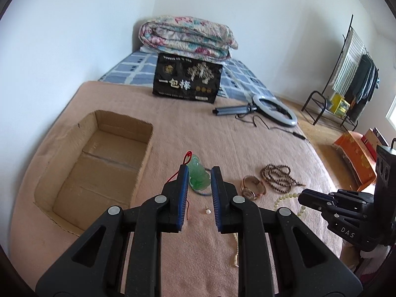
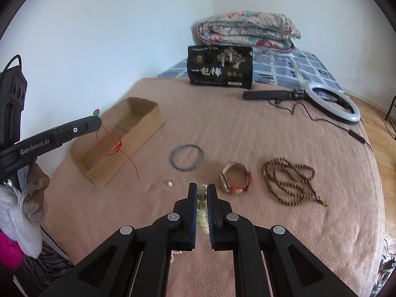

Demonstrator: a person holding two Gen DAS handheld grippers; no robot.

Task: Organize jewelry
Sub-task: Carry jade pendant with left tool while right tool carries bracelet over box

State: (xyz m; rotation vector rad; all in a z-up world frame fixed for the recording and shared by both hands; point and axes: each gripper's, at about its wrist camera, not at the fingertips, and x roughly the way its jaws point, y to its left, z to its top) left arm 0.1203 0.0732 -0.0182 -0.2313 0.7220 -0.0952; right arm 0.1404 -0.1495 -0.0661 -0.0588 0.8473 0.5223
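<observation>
My left gripper [image 1: 199, 173] is shut on a green jade pendant [image 1: 198, 174] with a red cord [image 2: 116, 147] hanging below it, held above the pink blanket. It shows from the side in the right wrist view [image 2: 95, 120]. My right gripper [image 2: 202, 190] is shut on a cream bead bracelet [image 2: 201, 212], low over the blanket. An open cardboard box [image 1: 99, 165] lies left. A blue bangle [image 2: 186, 158], a small pearl [image 2: 169, 183], a watch [image 2: 235, 177] and a brown bead necklace [image 2: 289, 178] lie on the blanket.
A black printed bag [image 2: 220, 70] stands at the back, with a folded floral quilt [image 2: 247, 31] behind it. A ring light on a folded tripod [image 2: 331, 101] lies at the back right with its cable. A clothes rack [image 1: 351, 79] stands beyond the bed.
</observation>
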